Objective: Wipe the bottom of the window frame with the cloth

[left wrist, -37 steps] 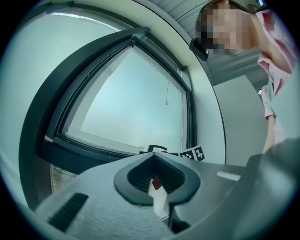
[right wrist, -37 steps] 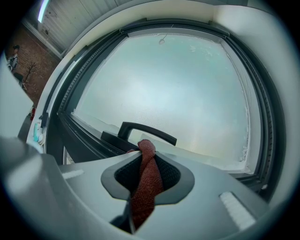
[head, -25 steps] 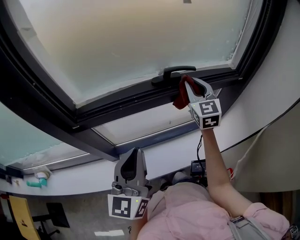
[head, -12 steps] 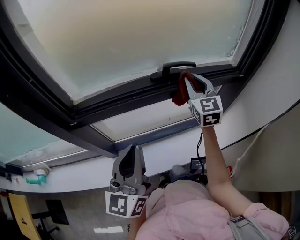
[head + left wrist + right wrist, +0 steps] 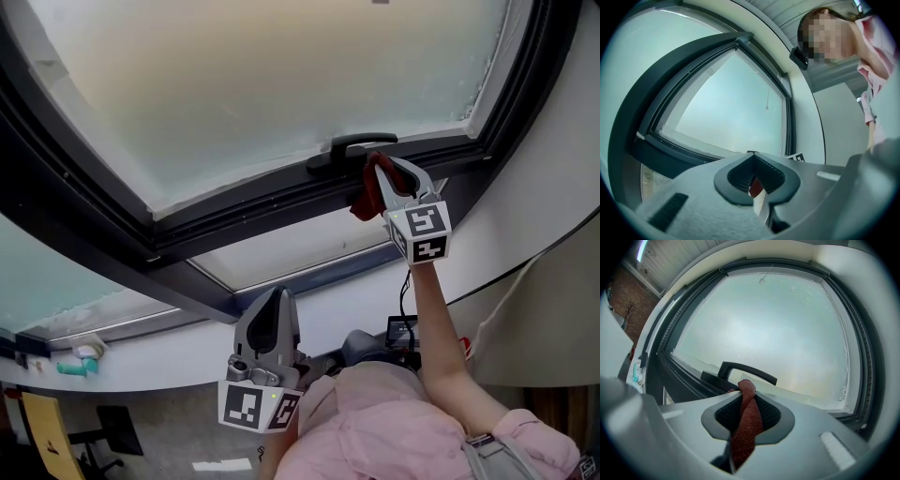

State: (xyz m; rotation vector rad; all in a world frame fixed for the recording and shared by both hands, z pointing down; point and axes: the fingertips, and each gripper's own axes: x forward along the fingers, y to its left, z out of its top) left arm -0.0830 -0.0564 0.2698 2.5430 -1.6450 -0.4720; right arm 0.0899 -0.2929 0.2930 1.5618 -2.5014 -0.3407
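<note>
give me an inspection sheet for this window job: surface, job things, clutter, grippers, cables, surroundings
surface: dark window frame around a frosted pane
job's things: red cloth held up at the frame's bottom rail, just below the black handle
clutter: small teal and white item on the sill, lower left
grippers: right gripper shut on the cloth; left gripper shut, empty, held low
cables: thin black line, likely a cable, across the wall
surroundings: white wall; pink sleeve

The cloth (image 5: 364,199) in the right gripper (image 5: 382,169) lies just below the window handle (image 5: 356,143), at the window frame (image 5: 244,202)'s bottom edge. The left gripper (image 5: 274,298) is well below-left.
</note>
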